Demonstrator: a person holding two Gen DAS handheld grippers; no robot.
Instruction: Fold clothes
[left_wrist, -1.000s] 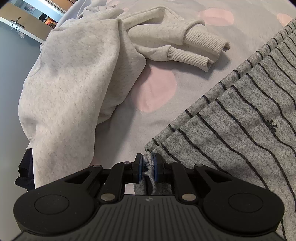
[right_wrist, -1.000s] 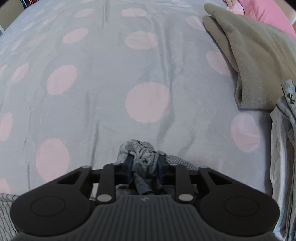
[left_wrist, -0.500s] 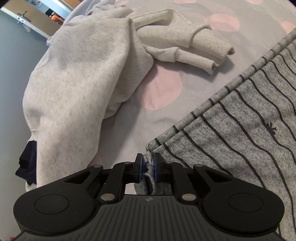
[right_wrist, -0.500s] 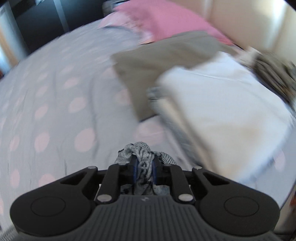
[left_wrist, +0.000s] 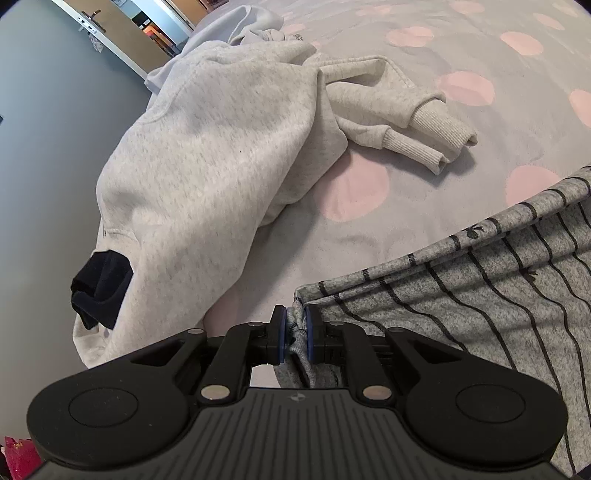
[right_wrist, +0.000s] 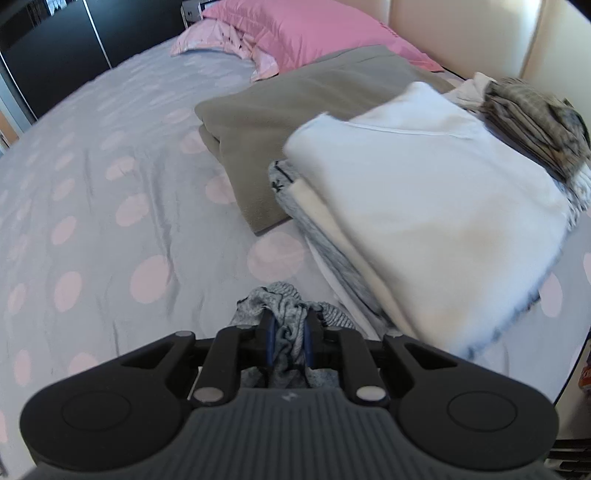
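Observation:
A grey garment with thin black stripes (left_wrist: 480, 295) stretches away to the right in the left wrist view, lifted off the bed. My left gripper (left_wrist: 295, 325) is shut on its corner, cloth bunched between the blue pads. In the right wrist view my right gripper (right_wrist: 290, 332) is shut on another bunched part of the striped grey garment (right_wrist: 284, 299). Ahead and to its right lies a stack of folded clothes (right_wrist: 424, 206) with a white piece on top.
The bed (left_wrist: 369, 229) has a grey cover with pink dots. An unfolded light grey sweatshirt (left_wrist: 207, 177) lies at its left edge, a dark cloth (left_wrist: 99, 288) under it. A folded khaki blanket (right_wrist: 280, 122), pink pillows (right_wrist: 295, 33) and a patterned bundle (right_wrist: 535, 125) lie by the headboard.
My right gripper swung right and rose, so its view went from bare bedcover to the folded stack and pillows. The left gripper rose slightly and rolled; the striped garment pulled tauter.

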